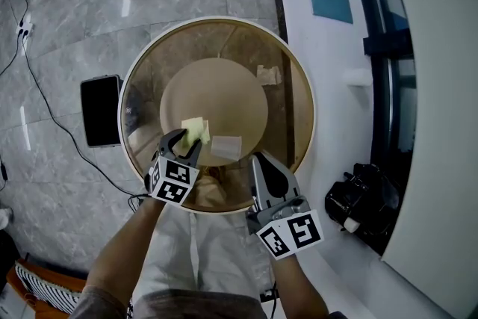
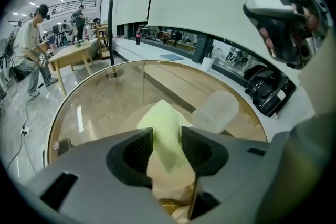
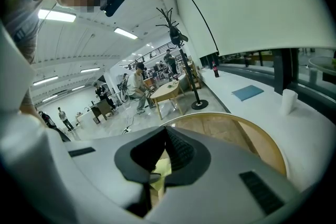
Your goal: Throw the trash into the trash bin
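Observation:
A crumpled yellow-green paper lies on the round glass table, near its front left. My left gripper points down at it and is shut on the paper. In the left gripper view the paper fills the gap between the two black pads of that gripper. A clear plastic cup lies on its side just right of the paper, and shows in the left gripper view. My right gripper hovers at the table's front edge, shut and empty. No trash bin is in view.
A crumpled clear scrap lies at the table's far right. A white counter runs along the right with a blue sheet, a white cup and a black bag. A black tablet and cables lie on the floor at the left.

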Demonstrator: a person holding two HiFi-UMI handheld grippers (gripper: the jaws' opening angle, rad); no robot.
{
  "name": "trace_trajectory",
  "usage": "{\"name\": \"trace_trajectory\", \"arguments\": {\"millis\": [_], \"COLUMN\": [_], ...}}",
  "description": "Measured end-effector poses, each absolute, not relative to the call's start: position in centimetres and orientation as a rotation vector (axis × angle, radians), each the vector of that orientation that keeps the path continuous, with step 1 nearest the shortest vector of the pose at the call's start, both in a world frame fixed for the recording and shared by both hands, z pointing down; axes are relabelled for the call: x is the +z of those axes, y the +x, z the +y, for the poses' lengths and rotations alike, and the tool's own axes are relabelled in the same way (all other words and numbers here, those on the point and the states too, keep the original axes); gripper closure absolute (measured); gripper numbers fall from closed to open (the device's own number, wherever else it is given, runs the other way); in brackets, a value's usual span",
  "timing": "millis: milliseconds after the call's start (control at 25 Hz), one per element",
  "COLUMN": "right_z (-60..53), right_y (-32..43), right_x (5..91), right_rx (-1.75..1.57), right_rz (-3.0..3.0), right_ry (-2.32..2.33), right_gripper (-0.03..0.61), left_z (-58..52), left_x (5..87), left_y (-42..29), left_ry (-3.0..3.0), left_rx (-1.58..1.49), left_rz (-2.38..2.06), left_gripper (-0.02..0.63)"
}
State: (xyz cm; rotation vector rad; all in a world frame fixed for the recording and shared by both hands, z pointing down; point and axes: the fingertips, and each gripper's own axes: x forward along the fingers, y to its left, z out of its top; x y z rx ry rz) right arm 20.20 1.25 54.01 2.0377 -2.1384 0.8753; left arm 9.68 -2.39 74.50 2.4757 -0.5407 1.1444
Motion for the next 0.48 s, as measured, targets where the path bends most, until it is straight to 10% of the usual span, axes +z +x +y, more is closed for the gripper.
{"name": "trace_trajectory", "arguments": {"millis": [480], "right_z": [0.8], "right_y": [20.1], "right_x": [54.3], "right_rx": [0.888], "right_rz": [-2.173], "right_ry": [2.0], "right_gripper": [0.561], "left_z": [-3.3], "left_x": [72.9], "left_y": [9.4], "left_ry": [2.422], "left_rx": [1.068], "left_rz": [-0.608], "left_gripper": [0.574]}}
